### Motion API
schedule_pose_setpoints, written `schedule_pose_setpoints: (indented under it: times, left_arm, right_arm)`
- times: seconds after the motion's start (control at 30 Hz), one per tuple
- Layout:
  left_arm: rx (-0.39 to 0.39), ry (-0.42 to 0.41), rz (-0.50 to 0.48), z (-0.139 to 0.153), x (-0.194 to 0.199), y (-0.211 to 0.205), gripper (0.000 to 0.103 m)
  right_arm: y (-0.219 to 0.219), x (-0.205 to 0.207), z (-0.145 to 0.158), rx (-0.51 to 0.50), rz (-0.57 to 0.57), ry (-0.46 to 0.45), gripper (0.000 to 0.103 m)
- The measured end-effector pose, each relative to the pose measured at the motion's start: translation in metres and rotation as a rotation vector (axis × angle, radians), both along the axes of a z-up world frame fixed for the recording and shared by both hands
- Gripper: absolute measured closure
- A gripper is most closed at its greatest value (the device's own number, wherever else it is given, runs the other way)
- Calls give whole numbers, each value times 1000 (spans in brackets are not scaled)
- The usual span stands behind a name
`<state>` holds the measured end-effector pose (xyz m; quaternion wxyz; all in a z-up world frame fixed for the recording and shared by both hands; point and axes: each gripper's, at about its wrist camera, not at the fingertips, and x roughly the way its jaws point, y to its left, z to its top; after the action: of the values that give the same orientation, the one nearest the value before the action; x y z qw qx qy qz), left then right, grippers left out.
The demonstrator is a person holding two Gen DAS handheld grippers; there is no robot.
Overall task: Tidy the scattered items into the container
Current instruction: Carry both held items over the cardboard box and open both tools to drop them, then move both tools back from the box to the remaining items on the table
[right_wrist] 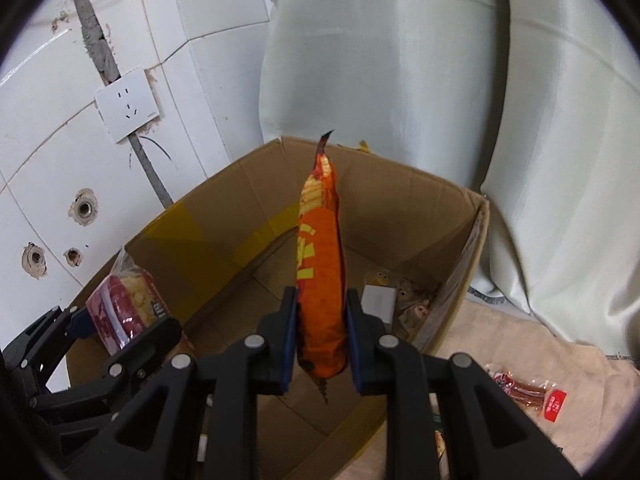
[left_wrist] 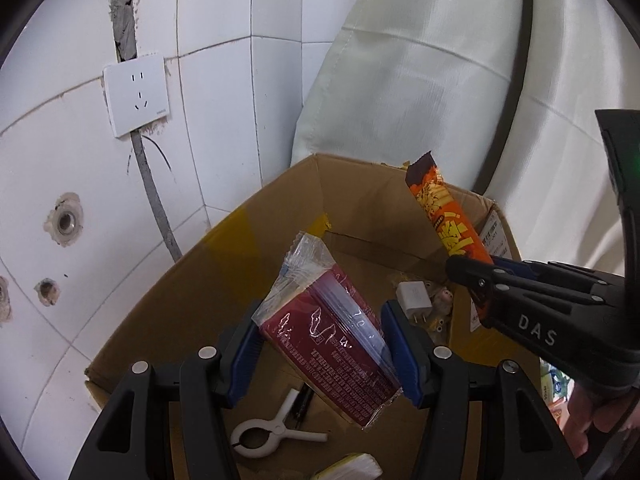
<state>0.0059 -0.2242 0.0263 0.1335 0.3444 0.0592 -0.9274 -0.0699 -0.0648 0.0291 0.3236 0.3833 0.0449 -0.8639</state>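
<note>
Tiled wall with a white socket and several drill holes filled the left of both views, and a white fabric cover rose behind the open cardboard box standing in the corner. Only the left wrist view looked down to the box floor, where a white plastic clamp lay beside a dark pen-like object, with a white charger plug farther back among small pale trinkets too blurred to name. Only the right wrist view reached the beige cloth to the right of the box, where a clear pack of red sausages lay outside the container. The left gripper hung over the box with its blue pads spread about as wide as a maroon snack packet in clear wrap, which they clamped by its sides, tilted with its sealed end up to the left. The right gripper was closed more narrowly on the lower part of an orange snack bag, which stood almost upright above the box opening, its crimped top end level with the far rim. Seen from the left wrist, that gripper reached in from the right, and its body hid part of the box's right wall.
</note>
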Motion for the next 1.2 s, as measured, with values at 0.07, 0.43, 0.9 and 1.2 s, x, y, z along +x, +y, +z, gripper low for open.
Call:
schedule_pose_setpoints:
  times: [0.07, 0.43, 0.9, 1.2]
  left_arm:
    - [-1, -2, -1, 1, 3, 4, 43]
    - [31, -73, 17, -2, 5, 5, 15]
    - [-30, 54, -32, 30, 18, 37, 0]
    - [-10, 158, -166, 53, 18, 94, 0]
  right_arm:
    - [-1, 0, 0, -1, 4, -5, 77]
    - [5, 4, 5, 24, -27, 7, 45]
    - [67, 20, 52, -43, -166, 239, 0]
    - [174, 15, 69, -76, -380, 248, 0]
